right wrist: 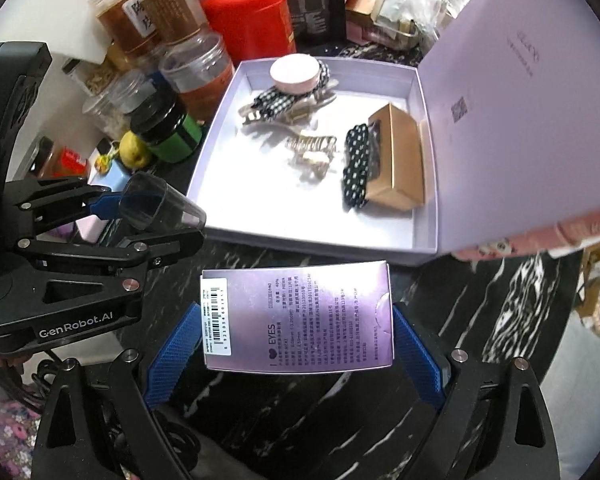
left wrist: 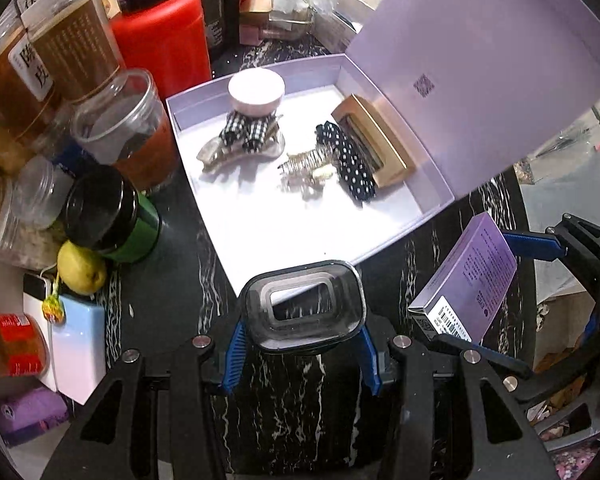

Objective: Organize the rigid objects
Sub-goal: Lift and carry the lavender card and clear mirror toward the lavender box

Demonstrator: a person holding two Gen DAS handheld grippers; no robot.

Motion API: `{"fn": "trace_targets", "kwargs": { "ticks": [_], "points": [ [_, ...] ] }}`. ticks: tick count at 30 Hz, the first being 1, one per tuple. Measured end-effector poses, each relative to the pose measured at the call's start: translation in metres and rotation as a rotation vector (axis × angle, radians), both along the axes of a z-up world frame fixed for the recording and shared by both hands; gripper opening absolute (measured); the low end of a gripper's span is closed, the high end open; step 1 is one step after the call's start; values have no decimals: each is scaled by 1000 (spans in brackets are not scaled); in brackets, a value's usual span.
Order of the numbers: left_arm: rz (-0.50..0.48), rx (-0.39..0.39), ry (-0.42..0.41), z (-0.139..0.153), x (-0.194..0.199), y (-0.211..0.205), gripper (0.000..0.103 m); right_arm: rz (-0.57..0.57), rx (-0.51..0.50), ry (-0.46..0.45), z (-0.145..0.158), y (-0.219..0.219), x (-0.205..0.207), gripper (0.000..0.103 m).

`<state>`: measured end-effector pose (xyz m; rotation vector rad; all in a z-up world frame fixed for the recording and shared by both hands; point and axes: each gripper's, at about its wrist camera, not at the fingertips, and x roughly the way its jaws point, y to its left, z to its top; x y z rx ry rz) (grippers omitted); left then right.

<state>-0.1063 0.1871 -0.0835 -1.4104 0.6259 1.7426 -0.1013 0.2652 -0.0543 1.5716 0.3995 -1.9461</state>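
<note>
two claws loaded beside an open lilac box

the left claw [left wrist: 302, 350] grips a clear, dark-rimmed rectangular plastic cap [left wrist: 303, 307] between its blue pads, just before the near edge of the shallow lilac cardboard box [left wrist: 204, 152], whose lid stands open at right. inside lie a round pink-and-white jar [left wrist: 256, 92], a checked hair clip [left wrist: 244, 136], a polka-dot clip [left wrist: 350, 160] and a gold carton [left wrist: 374, 142]. at right, the right claw [left wrist: 496, 300] clamps a purple printed carton [left wrist: 466, 282] above the black marbled surface [left wrist: 180, 280].
</note>
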Motion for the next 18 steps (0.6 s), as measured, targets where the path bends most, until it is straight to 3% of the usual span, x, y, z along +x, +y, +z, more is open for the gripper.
{"fn": "trace_targets", "kwargs": {
  "ticks": [18],
  "points": [
    [-23, -12, 70, 4, -50, 36, 46, -28, -43, 32, 13, -16, -54, 94]
  ]
}}
